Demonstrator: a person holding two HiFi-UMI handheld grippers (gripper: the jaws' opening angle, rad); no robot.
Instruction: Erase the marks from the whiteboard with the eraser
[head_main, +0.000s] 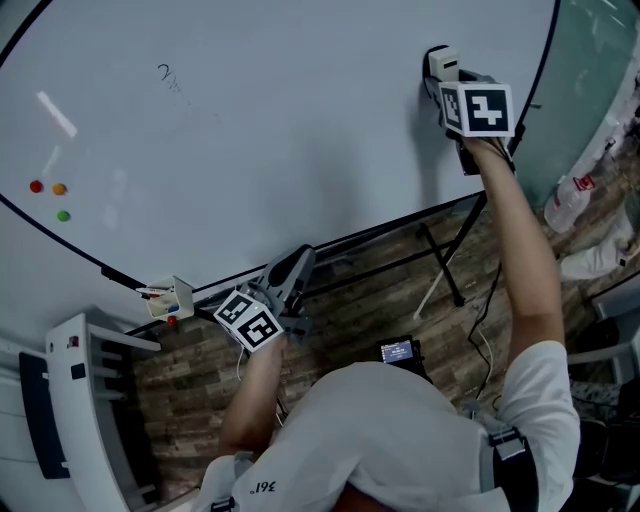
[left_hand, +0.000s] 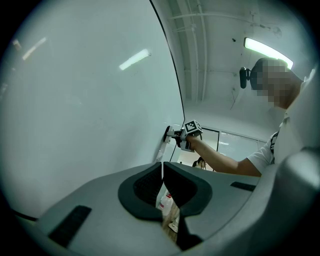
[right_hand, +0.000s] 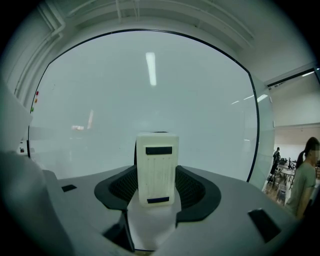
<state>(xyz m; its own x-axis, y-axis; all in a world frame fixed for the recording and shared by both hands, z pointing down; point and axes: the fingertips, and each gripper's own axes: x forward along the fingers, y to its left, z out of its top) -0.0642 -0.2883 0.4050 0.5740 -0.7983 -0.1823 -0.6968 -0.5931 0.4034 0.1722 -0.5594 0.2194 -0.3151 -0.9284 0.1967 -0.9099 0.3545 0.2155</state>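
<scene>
**Head view.** The whiteboard (head_main: 300, 120) fills most of the frame and is nearly bare. One faint dark scribble (head_main: 168, 76) remains near its upper left. Three small magnets, red (head_main: 36, 186), orange (head_main: 59, 188) and green (head_main: 63, 215), sit by its left edge. The right tool (head_main: 448, 88) is raised to the board's right side, close to the dark frame edge, with the pale eraser (head_main: 440, 62) at its tip. The eraser is against the board or just off it; I cannot tell which. The left tool (head_main: 293, 268) hangs below the board's lower edge, off the writing face. A small holder (head_main: 170, 298) is fixed at that lower edge, further left.

**Left gripper view.** The left tool (left_hand: 162, 172) has its jaws brought together with nothing between them. The whiteboard (left_hand: 90, 100) rises on the left with no marks visible on this part. Further along it the right tool (left_hand: 189, 134) is held up to the board.

**Right gripper view.** The right tool (right_hand: 157, 176) is clamped on the eraser (right_hand: 157, 160), which stands upright between the jaws and faces the whiteboard (right_hand: 150, 95). The board ahead looks clean, with only ceiling-light reflections on it. A person (right_hand: 302, 180) stands beyond the board's right edge.

**Progress.** The board appears almost fully clean. The scribble at the upper left is still to be wiped, and it lies well apart from the eraser, across the board's width.
</scene>
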